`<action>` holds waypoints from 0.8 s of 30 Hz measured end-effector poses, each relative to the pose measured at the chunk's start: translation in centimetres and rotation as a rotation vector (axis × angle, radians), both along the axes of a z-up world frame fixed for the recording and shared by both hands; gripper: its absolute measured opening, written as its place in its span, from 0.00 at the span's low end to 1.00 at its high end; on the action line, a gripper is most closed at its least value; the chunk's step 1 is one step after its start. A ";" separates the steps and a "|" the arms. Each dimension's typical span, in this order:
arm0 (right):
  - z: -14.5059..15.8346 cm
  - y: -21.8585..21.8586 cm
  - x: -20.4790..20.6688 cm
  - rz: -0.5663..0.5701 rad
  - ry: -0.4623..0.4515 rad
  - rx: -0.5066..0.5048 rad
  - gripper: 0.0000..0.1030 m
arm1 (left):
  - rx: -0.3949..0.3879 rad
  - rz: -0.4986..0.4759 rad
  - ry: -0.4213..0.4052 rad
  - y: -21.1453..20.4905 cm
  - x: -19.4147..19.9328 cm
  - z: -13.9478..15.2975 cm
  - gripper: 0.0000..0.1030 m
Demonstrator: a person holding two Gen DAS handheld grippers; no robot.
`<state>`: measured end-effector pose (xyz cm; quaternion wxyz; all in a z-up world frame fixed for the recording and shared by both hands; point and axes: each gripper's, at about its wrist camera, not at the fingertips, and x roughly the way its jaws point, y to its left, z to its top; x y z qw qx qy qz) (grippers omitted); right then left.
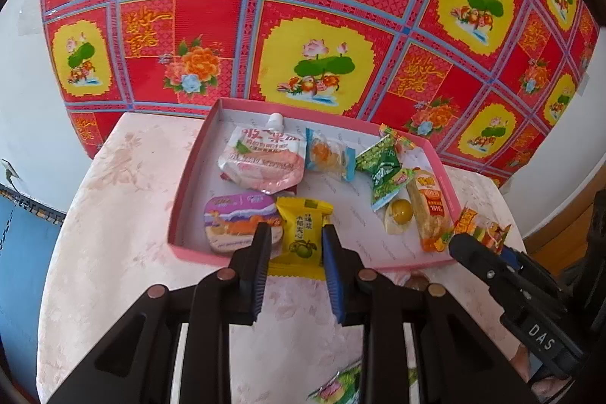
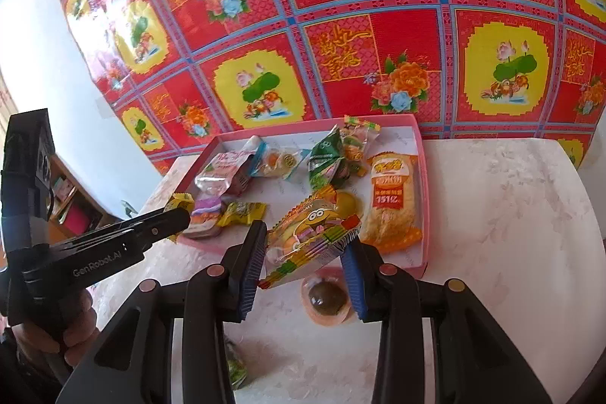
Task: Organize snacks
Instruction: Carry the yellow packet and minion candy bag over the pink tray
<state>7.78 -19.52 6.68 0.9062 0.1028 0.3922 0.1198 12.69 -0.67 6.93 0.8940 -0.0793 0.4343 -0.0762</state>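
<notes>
The left gripper [image 1: 296,245] is closed on a yellow snack packet [image 1: 302,233], its pads pinching the wrapper's sides with the packet hanging over the near wall of the pink tray [image 1: 188,184], so that its lower end pokes out below the rim. Just left of that gripper, inside the tray, lies a purple-lidded jelly cup [image 1: 239,220]; ahead of it sit a pink spouted pouch [image 1: 261,159] and a blue-edged sweet [image 1: 328,156], and off to its right green packets [image 1: 384,169] and a long orange bread wrapper [image 1: 428,211]. The right gripper [image 2: 303,248] stands partly open but clamped on a clear burger-print gummy pack [image 2: 310,233], which is tilted and held above the tray's near edge. Directly beneath that gripper, on the pale surface [image 2: 511,233] outside the tray, rests a small round wrapped snack [image 2: 327,300], and another green wrapper [image 2: 236,364] shows lower left, also outside the tray. The step in hand looks like carrying two snacks into the tray at once. Next, each packet probably needs carrying forward past the rim to a bare patch of tray floor, then releasing without knocking neighbours; the loose items on the surface remain to be collected.
</notes>
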 end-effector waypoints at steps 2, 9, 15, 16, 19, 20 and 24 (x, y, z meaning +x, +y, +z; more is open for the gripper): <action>0.1 -0.3 0.3 -0.005 -0.003 -0.002 0.38 | 0.000 -0.003 0.002 -0.3 0.5 -0.2 0.27; 0.0 -1.2 2.0 -0.021 -0.003 -0.014 0.38 | 0.018 0.005 0.022 -0.5 1.6 -1.5 0.27; -0.6 -1.4 3.6 -0.024 0.005 -0.024 0.38 | 0.021 0.008 0.033 -0.5 2.4 -2.2 0.27; -0.7 -1.5 3.8 -0.025 0.006 -0.024 0.38 | 0.019 0.007 0.033 -0.6 2.5 -2.3 0.27; -1.1 -1.5 4.7 -0.023 0.010 -0.029 0.38 | 0.021 0.005 0.031 -0.7 2.9 -2.5 0.27; -1.1 -1.4 4.9 -0.024 0.011 -0.029 0.38 | 0.020 0.005 0.032 -0.7 3.1 -2.5 0.27; -1.4 -1.4 5.8 -0.023 0.021 -0.028 0.38 | 0.020 0.005 0.033 -0.8 3.9 -2.7 0.27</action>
